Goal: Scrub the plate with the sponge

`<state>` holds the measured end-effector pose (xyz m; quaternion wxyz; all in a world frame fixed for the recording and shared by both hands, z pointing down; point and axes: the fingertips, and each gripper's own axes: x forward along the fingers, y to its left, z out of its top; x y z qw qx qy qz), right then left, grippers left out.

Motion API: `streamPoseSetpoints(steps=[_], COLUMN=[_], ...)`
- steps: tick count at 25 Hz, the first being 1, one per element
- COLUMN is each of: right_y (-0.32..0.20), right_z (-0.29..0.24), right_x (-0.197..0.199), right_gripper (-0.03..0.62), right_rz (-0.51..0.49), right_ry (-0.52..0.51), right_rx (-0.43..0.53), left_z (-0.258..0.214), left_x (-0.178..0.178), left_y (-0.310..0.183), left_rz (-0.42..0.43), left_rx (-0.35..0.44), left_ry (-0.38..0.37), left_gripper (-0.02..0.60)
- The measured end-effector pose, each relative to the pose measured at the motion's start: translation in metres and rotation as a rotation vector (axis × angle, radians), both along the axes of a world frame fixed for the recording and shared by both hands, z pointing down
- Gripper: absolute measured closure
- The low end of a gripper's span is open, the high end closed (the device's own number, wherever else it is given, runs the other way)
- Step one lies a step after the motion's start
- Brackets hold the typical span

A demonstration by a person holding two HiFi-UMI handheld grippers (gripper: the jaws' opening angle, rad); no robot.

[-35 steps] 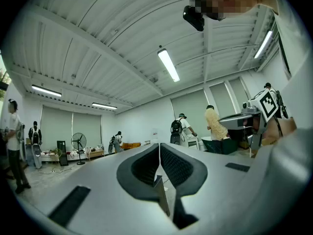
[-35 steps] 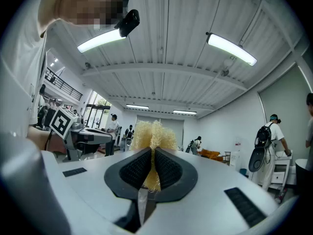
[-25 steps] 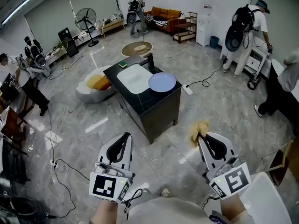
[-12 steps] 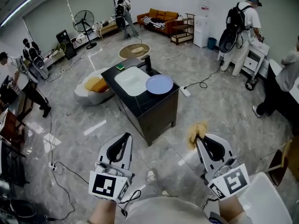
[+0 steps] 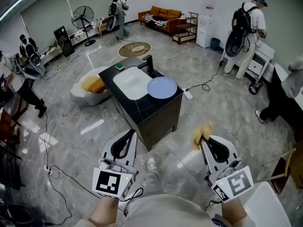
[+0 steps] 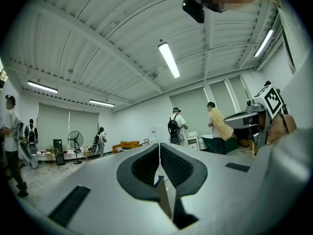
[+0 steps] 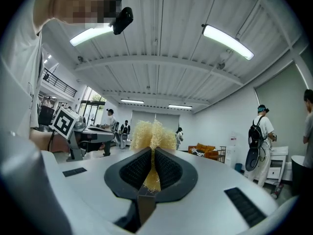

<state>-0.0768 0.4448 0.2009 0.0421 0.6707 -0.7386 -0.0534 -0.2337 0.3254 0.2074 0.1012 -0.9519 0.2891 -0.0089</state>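
Note:
A pale blue plate (image 5: 162, 87) lies on the near right corner of a black counter (image 5: 156, 109), beside a white sink basin (image 5: 130, 82). The counter stands ahead of me, well beyond both grippers. My right gripper (image 5: 202, 137) is shut on a yellow fibrous sponge (image 5: 201, 132), which sticks out past the closed jaws; the right gripper view shows the sponge (image 7: 152, 135) pinched there. My left gripper (image 5: 129, 135) is shut with nothing in it; in the left gripper view the left gripper (image 6: 159, 148) has its pads together. Both point upward and away from the floor.
A green sponge (image 5: 119, 66) lies at the counter's far corner, a black tap (image 5: 150, 63) by the basin. A white beanbag with an orange cushion (image 5: 91, 85) sits left of the counter. Cables (image 5: 203, 84) run across the floor. Several people stand around the room's edges.
The counter with the plate has come slightly nearer and shifted in the head view as I step forward. Both grippers keep their pose, and a foot shows below.

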Motion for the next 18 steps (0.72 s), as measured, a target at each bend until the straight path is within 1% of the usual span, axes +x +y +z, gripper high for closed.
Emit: streamPoseSetpoints(steps=[5, 12, 18], right_y=[-0.064, -0.174, -0.279], right_z=[0.016, 0.043, 0.058], right_x=[0.020, 0.055, 0.083], right_gripper=[0.549, 0.549, 0.549], right_rz=[0.007, 0.022, 0.028], right_ry=[-0.024, -0.061, -0.093], right_rx=[-0.031, -0.122, -0.183], left_z=[0.008, 0.027, 0.051], left_x=[0.020, 0.060, 0.097], left_y=[-0.060, -0.167, -0.263], left_rz=[0.008, 0.030, 0.075], left_rx=[-0.017, -0.064, -0.137], left_ry=[-0.019, -0.087, -0.154], left_gripper=[0.555, 0.555, 0.555])
